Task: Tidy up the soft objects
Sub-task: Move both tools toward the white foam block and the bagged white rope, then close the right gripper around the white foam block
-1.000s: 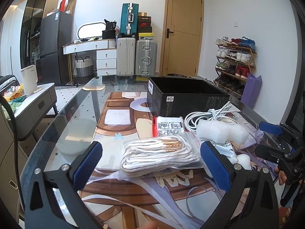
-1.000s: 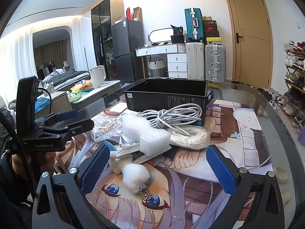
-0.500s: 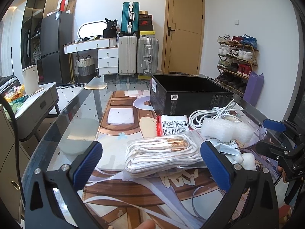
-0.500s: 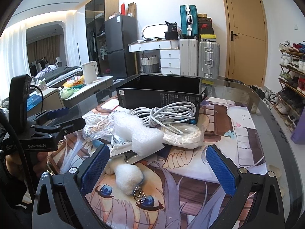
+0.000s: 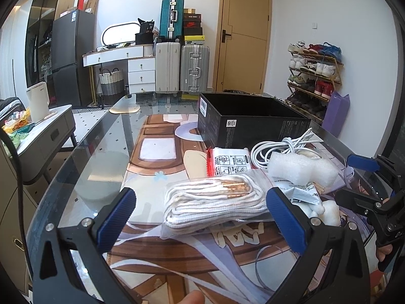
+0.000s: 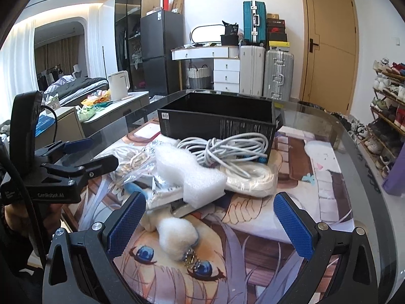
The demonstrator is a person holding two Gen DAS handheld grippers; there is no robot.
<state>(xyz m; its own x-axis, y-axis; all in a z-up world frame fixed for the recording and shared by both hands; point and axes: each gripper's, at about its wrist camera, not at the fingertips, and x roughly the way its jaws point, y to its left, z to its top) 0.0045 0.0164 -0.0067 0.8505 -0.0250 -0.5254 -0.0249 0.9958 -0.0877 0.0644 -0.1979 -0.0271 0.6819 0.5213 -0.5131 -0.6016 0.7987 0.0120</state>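
Landmark = black box point(image 5: 253, 121), open top, on the glass table point(image 5: 83, 157) w/ anime-print mat point(image 6: 253, 230).

Left gripper point(image 5: 200, 215): jaws spread wide, nothing pinched. Bag of white laces point(image 5: 215, 202), clear plastic w/ copper tips, lies on the mat well in front of the box, between the blue pads but not touching either. Vs 1 s ago the bag sits a bit further right in the left wrist view and the box looks slightly bigger, so the gripper has shifted a little left and fwd; laces themselves haven't moved relative to the box.

Right gripper point(image 6: 208, 220): also spread wide, holding nothing. White plush point(image 6: 177, 230) w/ small metal chain lies on the mat in front of the box, just inside the left pad; can't tell if it touches. Vs earlier it's more centred and lower in the right wrist view, i.e. gripper has eased closer.

Rest of the pile, unchanged vs earlier frames:
- white foam piece point(image 6: 187, 169) in front of the box, on top of a silver foil packet point(image 6: 162, 185).
- grey-white cable coil point(image 6: 227, 149) right against the box's front wall.
- cream cord loop point(image 6: 253, 177) just in front of that cable.
- red-edged instruction pouch point(image 5: 227, 162) close to the box's front-left corner, behind the laces.
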